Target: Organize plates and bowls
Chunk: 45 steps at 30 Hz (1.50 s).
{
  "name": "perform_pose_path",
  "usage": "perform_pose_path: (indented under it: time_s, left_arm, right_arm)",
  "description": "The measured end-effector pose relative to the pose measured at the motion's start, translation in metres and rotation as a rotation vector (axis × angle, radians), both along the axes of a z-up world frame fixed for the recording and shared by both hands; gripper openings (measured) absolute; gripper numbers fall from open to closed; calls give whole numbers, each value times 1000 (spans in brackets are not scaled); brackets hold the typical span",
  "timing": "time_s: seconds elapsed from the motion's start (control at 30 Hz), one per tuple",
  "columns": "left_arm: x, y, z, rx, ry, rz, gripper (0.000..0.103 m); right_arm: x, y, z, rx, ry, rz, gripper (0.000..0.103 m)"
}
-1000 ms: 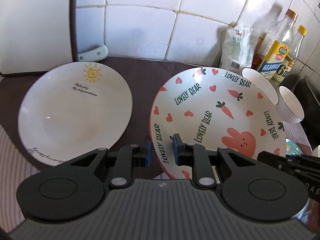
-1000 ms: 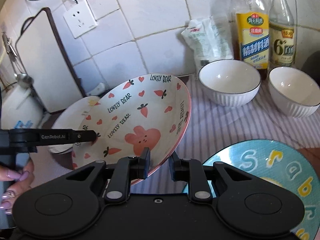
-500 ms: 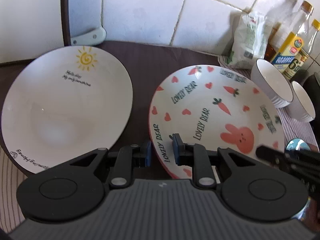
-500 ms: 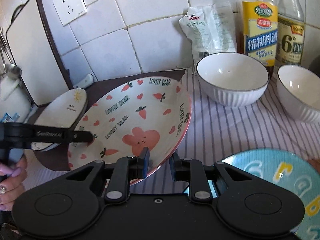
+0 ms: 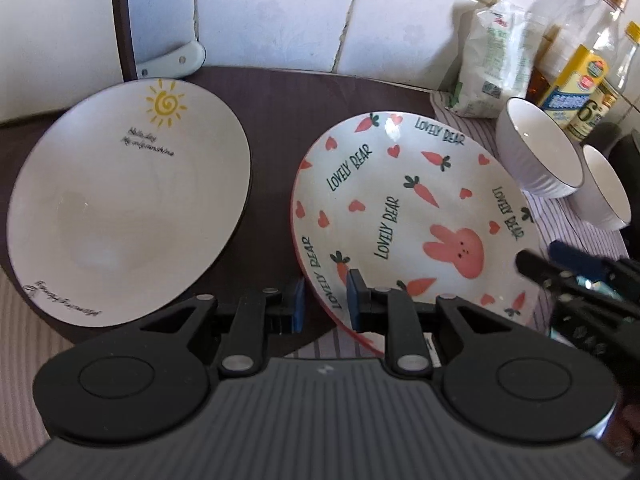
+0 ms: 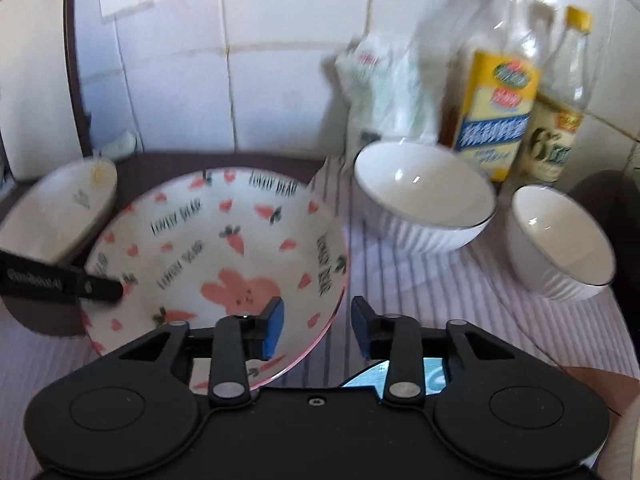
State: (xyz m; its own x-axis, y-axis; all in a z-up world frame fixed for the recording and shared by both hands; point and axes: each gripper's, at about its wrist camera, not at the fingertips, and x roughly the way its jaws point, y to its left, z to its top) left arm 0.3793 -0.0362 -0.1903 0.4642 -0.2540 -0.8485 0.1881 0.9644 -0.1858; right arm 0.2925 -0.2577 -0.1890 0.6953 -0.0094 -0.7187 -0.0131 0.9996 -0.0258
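Note:
The pink-rimmed "Lovely Bear" plate with carrots and a rabbit lies partly on the dark mat, tilted. My left gripper is shut on its near-left rim, one pad on each side. It also shows in the right wrist view. My right gripper is open, its jaws astride the plate's right rim without pinching it. A white sun plate lies to the left on the mat. Two white ribbed bowls stand at the right.
A blue lettered plate lies under my right gripper. Oil and vinegar bottles and a white bag stand against the tiled wall. A white cutting board leans at the back left. A striped cloth covers the counter.
The Lovely Bear plate came down from tilted in the air onto the mat. My right gripper opened off its rim. The left gripper keeps its hold.

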Motion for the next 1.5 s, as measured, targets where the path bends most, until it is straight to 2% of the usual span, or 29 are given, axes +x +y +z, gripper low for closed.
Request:
perform_pose_path:
  time_s: [0.1, 0.2, 0.23, 0.27, 0.3, 0.33, 0.5, 0.7, 0.9, 1.07, 1.17, 1.5]
  left_arm:
    - [-9, 3, 15, 20, -14, -17, 34]
    - [-17, 5, 33, 13, -10, -26, 37]
    - [-20, 5, 39, 12, -14, -31, 41]
    - [-25, 4, 46, 14, -21, -35, 44]
    - [-30, 3, 54, 22, -25, -40, 45]
    - [-35, 2, 61, 36, -26, -47, 50]
    - [-64, -9, 93, 79, -49, -106, 60]
    - [-102, -32, 131, 71, -163, -203, 73]
    - [-130, -61, 155, 25, -183, -284, 80]
    - [-150, -85, 156, 11, -171, -343, 81]
    - [-158, -94, 147, 4, -160, -346, 81]
    - [-158, -109, 97, -25, -106, -319, 81]
  right_arm:
    - [-18, -11, 21, 105, -56, -25, 52]
    - [-38, -15, 40, 123, -78, -31, 56]
    - [-45, -17, 45, 121, -86, -34, 56]
    - [-55, -20, 53, 123, -101, -36, 60]
    - [-62, -23, 58, 130, -117, -36, 69]
    - [-69, -25, 64, 135, -132, -47, 70]
    - [-107, -41, 89, 167, -149, -92, 71]
    - [-158, -50, 120, 175, -205, -107, 71]
    - [-197, -63, 136, 180, -203, -100, 70]
    - [-220, -76, 128, 170, -196, -125, 70]
    - [-233, -83, 116, 176, -235, -123, 70]
    - [-230, -105, 61, 217, -140, -187, 70]
